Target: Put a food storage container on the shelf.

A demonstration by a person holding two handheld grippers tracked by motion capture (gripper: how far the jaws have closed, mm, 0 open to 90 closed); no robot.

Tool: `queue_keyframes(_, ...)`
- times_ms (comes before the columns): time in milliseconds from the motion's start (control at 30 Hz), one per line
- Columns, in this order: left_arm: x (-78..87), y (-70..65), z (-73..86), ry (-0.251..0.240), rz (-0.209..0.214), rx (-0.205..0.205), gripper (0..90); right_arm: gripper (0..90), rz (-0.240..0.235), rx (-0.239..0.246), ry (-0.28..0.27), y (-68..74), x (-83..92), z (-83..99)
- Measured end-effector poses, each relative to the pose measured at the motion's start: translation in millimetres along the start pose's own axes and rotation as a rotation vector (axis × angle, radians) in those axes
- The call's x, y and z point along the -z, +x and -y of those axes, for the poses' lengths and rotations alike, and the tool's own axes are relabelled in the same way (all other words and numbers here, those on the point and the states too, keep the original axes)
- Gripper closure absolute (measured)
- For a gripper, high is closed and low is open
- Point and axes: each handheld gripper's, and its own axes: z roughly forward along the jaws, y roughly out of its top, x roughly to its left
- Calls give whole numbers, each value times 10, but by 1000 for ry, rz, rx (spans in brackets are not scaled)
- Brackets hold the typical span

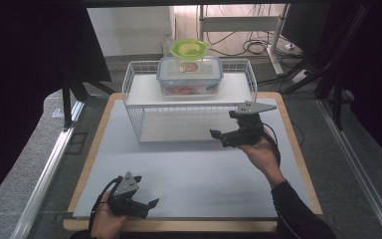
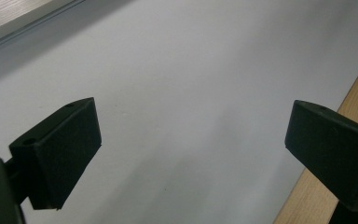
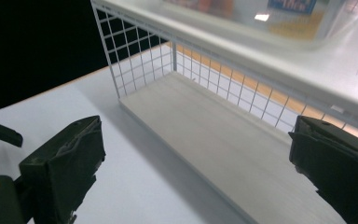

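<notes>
Wire shelf rack [image 1: 189, 102] is being seen standing at the far middle of the worktop [image 1: 189, 169], with a clear lidded container [image 1: 190, 74] resting on its upper board and a green bowl [image 1: 189, 48] sitting on that container's lid. The right gripper [image 1: 218, 135] is being held just in front of the rack's right end, level with the lower board [image 3: 223, 144]; its fingers [image 3: 65, 163] are being kept spread wide, with nothing caught between them. The left gripper [image 1: 146, 203] is being held low at the near left edge of the worktop, well apart from the rack, and its fingers [image 2: 60, 154] are likewise being kept spread over bare grey surface.
</notes>
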Motion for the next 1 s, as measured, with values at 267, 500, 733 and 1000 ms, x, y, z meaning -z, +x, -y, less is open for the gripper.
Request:
queue_keyframes(267,-3,-8,5,4,8,-1,36,14,-14,6,31,37,-28,176)
queue_keyframes(500,-8,-13,1,10,16,-7,38,15,-32,13,21,134,81,327)
queue_keyframes(733,-14,-20,1,17,20,-6,35,0,5,12,35,226,175,436)
queue_keyframes(1000,-19,-23,1,23,19,-6,30,0,13,15,54,249,241,659)
